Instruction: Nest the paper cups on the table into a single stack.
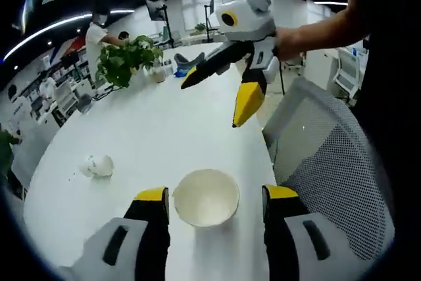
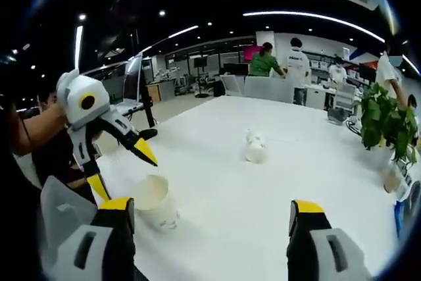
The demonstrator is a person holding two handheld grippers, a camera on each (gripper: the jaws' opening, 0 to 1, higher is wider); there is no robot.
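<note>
Fingers both apart | left gripper [image 1: 210,205] straddles paper cup [image 1: 205,197] | plant [image 1: 127,59] beyond

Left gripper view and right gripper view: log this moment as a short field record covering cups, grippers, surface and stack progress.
surface: white table
near cup: upright paper cup, empty, near the table edge, between the open jaws of the left gripper, not gripped
far cup: second cup lying further along the table; looks crumpled
right gripper: right gripper, held in the air above the table, jaws open, holding nothing
stack progress: not started; cups apart
background: potted plant, mesh chair
</note>
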